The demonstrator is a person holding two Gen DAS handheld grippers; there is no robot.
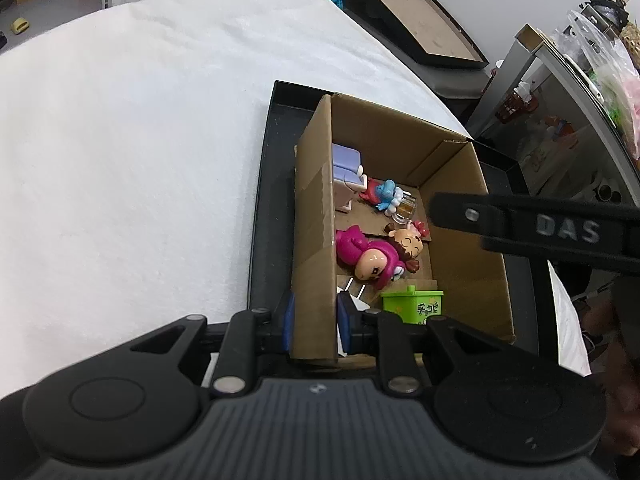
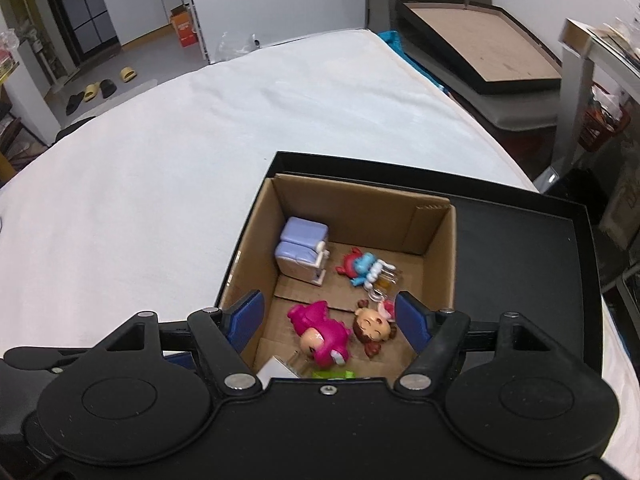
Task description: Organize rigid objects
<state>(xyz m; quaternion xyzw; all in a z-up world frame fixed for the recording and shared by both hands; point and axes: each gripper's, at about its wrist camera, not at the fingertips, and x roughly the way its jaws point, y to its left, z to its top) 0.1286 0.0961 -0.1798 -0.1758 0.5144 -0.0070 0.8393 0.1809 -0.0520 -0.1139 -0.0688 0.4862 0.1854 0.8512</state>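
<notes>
While you hold both tools over the box, this is how things stand.

Cardboard box (image 1: 452, 184): plain brown, open-topped, a flap seam at its far right corner; it sits inside a black tray (image 1: 264, 216) on the white-covered table (image 1: 140, 140), at about 3 o'clock of the table in your left view.

Left gripper (image 1: 314, 316): you have its blue pads (image 1: 289, 320) pinched on the box's near left wall, one pad outside, one inside, jaws nearly closed on the cardboard. It points steeply down.

Right gripper (image 2: 326, 320): your jaws stand wide apart with nothing pressed between them, hanging over the box's near end, tilted steeply down. Its black finger crosses your left view at 3 o'clock.

Box contents, far left corner (11 o'clock): a lilac toy armchair (image 2: 302, 246).

Box contents, far middle (1 o'clock): a small blue-and-red figure (image 2: 360, 266) touching a clear little mug (image 1: 406, 206).

Box contents, centre: a magenta-suited figure (image 1: 362, 250) lying on its side, just beside a brown-haired girl figure (image 1: 408, 242) on its right.

Box contents, near end (6 o'clock): a green toy bin (image 1: 414, 302) with printed characters, and something white beside it that you cannot make out.
</notes>
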